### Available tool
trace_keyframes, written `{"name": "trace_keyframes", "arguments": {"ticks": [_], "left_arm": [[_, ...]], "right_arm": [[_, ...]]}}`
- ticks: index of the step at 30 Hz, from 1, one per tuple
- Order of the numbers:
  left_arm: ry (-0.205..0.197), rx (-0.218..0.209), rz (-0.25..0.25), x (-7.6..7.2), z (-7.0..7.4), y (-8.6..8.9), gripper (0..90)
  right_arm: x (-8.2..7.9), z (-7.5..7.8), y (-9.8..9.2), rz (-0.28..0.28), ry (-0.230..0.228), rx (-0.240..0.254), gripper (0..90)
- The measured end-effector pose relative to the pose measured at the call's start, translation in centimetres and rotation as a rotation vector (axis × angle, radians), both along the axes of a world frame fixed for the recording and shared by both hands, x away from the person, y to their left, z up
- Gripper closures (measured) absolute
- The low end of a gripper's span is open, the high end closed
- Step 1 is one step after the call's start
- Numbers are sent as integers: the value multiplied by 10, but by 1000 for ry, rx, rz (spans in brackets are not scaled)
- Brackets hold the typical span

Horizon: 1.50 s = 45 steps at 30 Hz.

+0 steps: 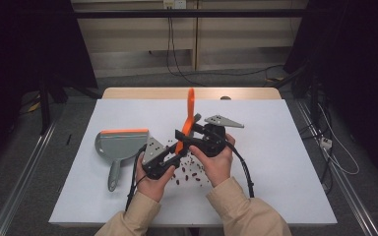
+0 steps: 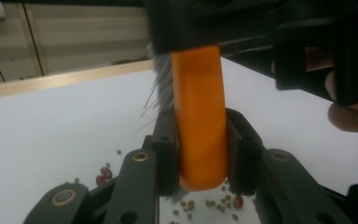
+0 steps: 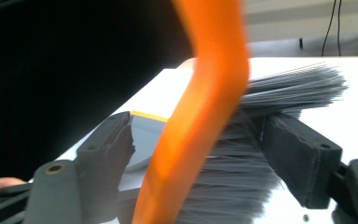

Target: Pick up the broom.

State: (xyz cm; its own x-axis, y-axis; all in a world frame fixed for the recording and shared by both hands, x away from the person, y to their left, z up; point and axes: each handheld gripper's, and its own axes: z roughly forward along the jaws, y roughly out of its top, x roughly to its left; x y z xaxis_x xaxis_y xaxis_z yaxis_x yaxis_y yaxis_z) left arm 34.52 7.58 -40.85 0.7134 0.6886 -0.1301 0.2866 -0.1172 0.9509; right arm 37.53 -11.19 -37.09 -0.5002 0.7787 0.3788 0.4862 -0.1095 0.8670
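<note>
On the white desk the grey dustpan lies at our left. Our left gripper clamps the orange brush upright over the scattered beans. The right gripper's jaws stand loosened around its bristles.

Both forearms come in side by side, sleeves nearly touching. The left gripper angles up to the right, its fingers clamped tight. The right gripper points left, its fingers spread apart and pressing on nothing.
</note>
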Motion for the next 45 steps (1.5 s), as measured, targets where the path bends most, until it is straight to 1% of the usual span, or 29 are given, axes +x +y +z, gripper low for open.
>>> {"name": "trace_keyframes", "arguments": {"ticks": [2, 6, 9, 10, 13, 14, 16, 18, 20, 21, 22, 23, 24, 25, 26, 27, 29, 31, 32, 33, 34, 36, 37, 39, 40, 41, 42, 43, 45], "left_arm": [[-20, 16, -4, -2, 2, -2, 688], [-25, 26, -10, -5, 3, -6, 655], [-27, 40, 0, -4, 3, -7, 644], [-33, 56, 2, -5, 2, -9, 628], [-52, 80, 14, -6, 1, -12, 625], [-49, 72, 16, -6, 1, -12, 621], [-68, 81, 21, -6, 2, -12, 622], [-74, 64, 19, -7, 4, -12, 623], [-101, 83, 11, -9, 7, -14, 624], [-108, 90, 12, -10, 8, -15, 625], [-116, 95, 16, -10, 9, -16, 625], [-125, 111, 16, -11, 9, -16, 619], [-126, 107, 20, -10, 8, -17, 619], [-130, 108, 21, -11, 8, -16, 619], [-136, 118, 24, -11, 8, -17, 618], [-141, 120, 30, -11, 8, -17, 601], [-149, 124, 38, -11, 8, -18, 587], [-142, 107, 44, -9, 7, -17, 554], [-138, 91, 49, -8, 7, -16, 509], [-128, 67, 46, -6, 6, -15, 509], [-120, 57, 38, -4, 6, -13, 497], [-99, 49, 22, -2, 5, -11, 462], [-87, 46, 16, -1, 5, -10, 433], [-69, 52, -1, -1, 5, -9, 379], [-71, 55, -6, -2, 5, -8, 370], [-75, 63, -10, -2, 6, -7, 370], [-75, 63, -8, -1, 6, -5, 328], [-70, 55, -10, -1, 7, -3, 328], [-68, 45, -11, 0, 8, 1, 278]], "right_arm": [[1, -1, 0, -8, 10, -2, 262], [1, -1, -1, -28, 37, -2, 423], [0, 1, -4, -23, 62, 37, 510], [-1, 3, -4, -18, 89, 52, 548], [-2, 4, -3, -18, 91, 38, 563], [-2, 5, -1, -21, 86, 27, 567], [-2, 6, -1, -24, 79, 26, 564], [-3, 7, 0, -28, 75, 32, 537], [-2, 8, 0, -35, 81, 57, 509], [-1, 9, 1, -39, 86, 54, 512], [-2, 11, 1, -43, 82, 52, 533], [-3, 13, 3, -58, 84, 31, 548], [-3, 13, 4, -58, 97, 36, 565], [-3, 13, 4, -58, 97, 36, 565], [-3, 15, 5, -55, 105, 30, 586], [-3, 17, 5, -52, 121, 38, 628], [-3, 18, 5, -51, 123, 42, 650], [-4, 20, 6, -40, 121, 54, 676], [-3, 22, 5, -36, 116, 66, 691], [-3, 22, 5, -36, 116, 66, 691], [-2, 23, 3, -38, 110, 63, 693], [0, 23, -2, -31, 107, 88, 693], [1, 24, -5, -29, 104, 89, 693], [2, 25, -11, -22, 86, 77, 693], [3, 28, -19, -28, 63, 49, 693], [3, 28, -19, -28, 63, 49, 693], [4, 30, -29, -31, 63, 47, 694], [4, 30, -29, -31, 63, 47, 694], [5, 30, -39, -34, 61, 29, 694]]}}
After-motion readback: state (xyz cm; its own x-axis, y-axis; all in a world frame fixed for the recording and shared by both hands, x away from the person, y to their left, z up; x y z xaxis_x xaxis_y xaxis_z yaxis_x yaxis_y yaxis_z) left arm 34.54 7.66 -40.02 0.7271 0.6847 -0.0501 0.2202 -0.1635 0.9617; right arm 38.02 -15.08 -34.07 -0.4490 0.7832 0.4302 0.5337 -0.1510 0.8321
